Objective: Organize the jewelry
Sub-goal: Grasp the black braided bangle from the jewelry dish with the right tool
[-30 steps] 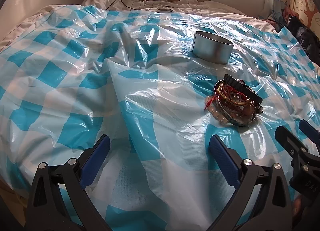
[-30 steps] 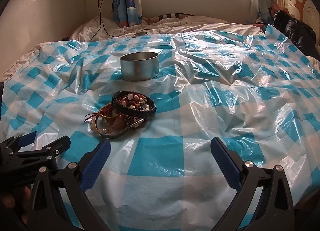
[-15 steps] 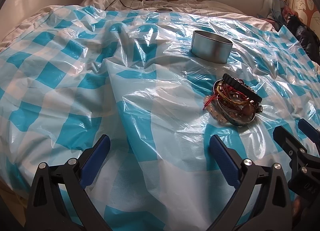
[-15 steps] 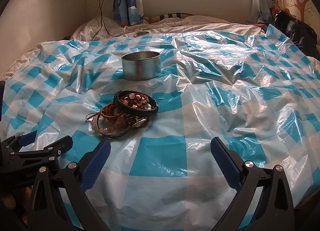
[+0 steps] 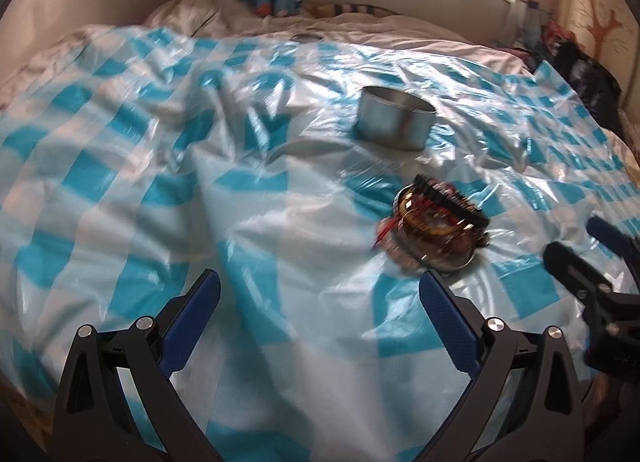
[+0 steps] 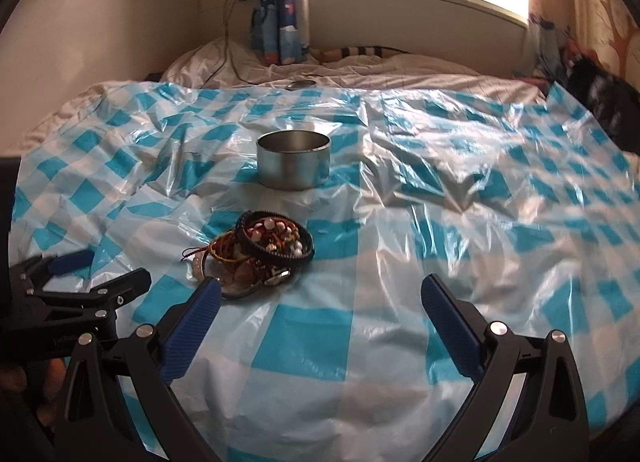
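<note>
A pile of bracelets and bead strings lies on a blue-and-white checked plastic sheet; it also shows in the right wrist view. A round metal tin stands open behind the pile, seen too in the right wrist view. My left gripper is open and empty, just short and left of the pile. My right gripper is open and empty, near and right of the pile. Each gripper shows in the other's view: the right one, the left one.
The sheet covers a bed with rumpled white bedding at the far side. A small round lid lies on the bedding. A black bag sits at the far right. A cable hangs by the wall.
Both grippers have moved forward and tilted up; the pile and the tin sit lower and nearer in both views. Both stay open and empty.
</note>
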A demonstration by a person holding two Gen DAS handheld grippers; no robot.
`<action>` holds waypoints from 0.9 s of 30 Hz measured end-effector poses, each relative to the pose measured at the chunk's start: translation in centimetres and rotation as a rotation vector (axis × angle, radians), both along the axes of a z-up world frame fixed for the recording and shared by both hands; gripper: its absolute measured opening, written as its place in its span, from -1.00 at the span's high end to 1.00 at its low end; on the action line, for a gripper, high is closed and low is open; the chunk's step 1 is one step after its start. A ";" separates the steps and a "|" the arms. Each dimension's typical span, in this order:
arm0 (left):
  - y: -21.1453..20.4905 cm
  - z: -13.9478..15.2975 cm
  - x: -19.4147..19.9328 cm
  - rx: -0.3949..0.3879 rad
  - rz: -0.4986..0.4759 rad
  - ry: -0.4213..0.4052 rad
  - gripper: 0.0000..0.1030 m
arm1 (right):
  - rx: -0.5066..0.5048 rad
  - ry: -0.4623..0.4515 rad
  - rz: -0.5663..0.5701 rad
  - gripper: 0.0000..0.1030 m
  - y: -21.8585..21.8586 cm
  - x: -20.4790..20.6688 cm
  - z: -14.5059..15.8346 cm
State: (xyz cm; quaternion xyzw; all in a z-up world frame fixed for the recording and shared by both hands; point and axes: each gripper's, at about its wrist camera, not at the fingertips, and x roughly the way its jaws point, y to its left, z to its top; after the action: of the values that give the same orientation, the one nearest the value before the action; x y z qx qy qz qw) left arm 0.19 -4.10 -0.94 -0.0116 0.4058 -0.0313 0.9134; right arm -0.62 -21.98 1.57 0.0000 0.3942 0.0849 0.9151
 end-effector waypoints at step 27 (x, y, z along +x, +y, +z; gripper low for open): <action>3.0 1.1 6.5 -0.042 0.083 0.006 -0.86 | 0.050 0.171 0.508 0.80 4.3 8.5 -3.8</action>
State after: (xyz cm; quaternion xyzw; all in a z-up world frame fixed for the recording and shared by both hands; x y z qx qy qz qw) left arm 6.65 -1.06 0.15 -0.0477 0.4069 -0.0019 0.9122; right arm 7.83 -17.68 -2.25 -0.0694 0.4553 0.3211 0.8275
